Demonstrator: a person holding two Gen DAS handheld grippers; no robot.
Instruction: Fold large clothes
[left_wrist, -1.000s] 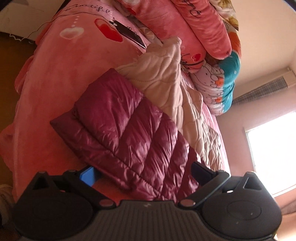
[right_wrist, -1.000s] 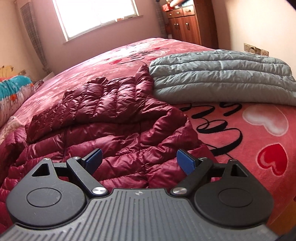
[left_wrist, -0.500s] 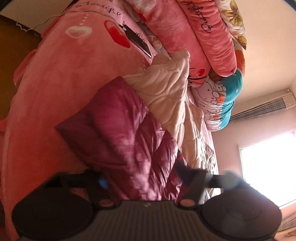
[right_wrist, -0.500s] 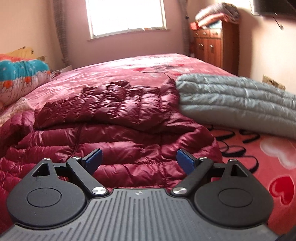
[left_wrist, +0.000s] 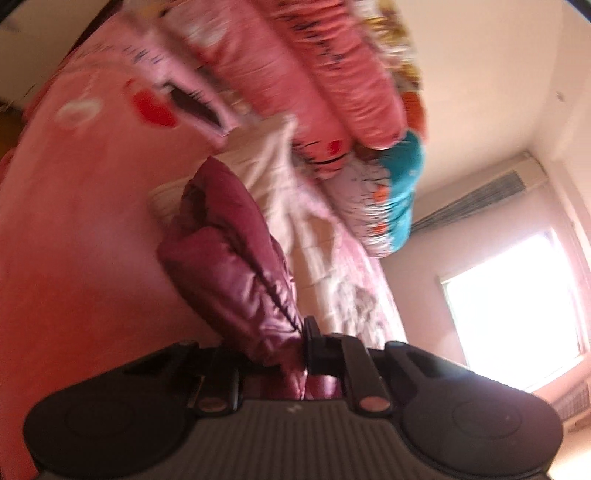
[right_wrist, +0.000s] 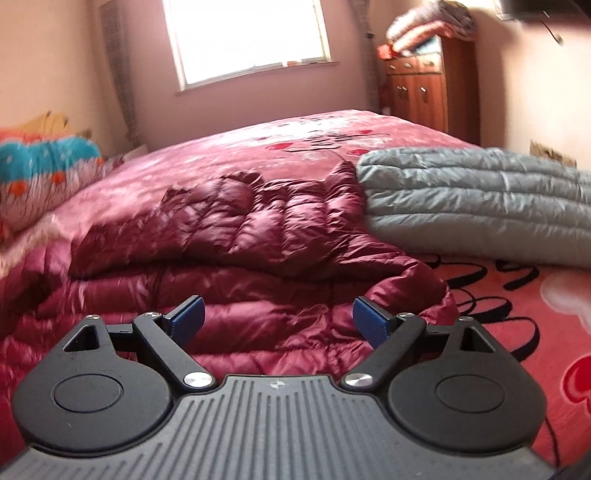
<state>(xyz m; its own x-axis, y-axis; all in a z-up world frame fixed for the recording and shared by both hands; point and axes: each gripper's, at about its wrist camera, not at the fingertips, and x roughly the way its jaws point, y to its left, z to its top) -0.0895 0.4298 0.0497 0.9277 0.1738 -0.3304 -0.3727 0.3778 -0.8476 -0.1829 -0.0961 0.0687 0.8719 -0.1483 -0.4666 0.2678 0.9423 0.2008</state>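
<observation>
I'm pinching the jacket (left_wrist: 236, 280) edge, left jaws clamped, blurry though; right jaws gaping empty. It's puffy, slippery: I'm taking seams.

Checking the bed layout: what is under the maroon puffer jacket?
The maroon jacket lies on the pink bedspread, its far edge touching a folded grey jacket. Whatever is beneath the jacket's middle is covered.
</observation>
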